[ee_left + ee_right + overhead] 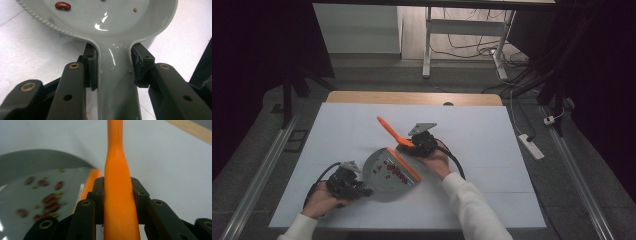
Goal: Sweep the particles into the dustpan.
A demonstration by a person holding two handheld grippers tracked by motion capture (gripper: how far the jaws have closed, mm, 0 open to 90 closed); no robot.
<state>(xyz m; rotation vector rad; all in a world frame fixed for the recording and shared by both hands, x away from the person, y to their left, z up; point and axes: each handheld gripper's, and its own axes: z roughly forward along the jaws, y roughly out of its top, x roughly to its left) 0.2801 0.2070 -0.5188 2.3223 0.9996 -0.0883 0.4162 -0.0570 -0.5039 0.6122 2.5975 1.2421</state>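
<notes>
White-covered table [362, 130], dim room, cabled floor [472, 52].

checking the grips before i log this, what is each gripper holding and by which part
Left gripper clamps the grey dustpan by its handle; right gripper clamps the orange brush by its handle.

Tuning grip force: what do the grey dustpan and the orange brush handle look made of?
Dustpan: likely moulded hard plastic, glossy grey; sharp light reflections, ribbed rim. Brush handle: probably plastic too, smooth satin orange, one even colour, no grain. Left gripper and right gripper are each clamped on theirs; both surfaces look slick.
</notes>
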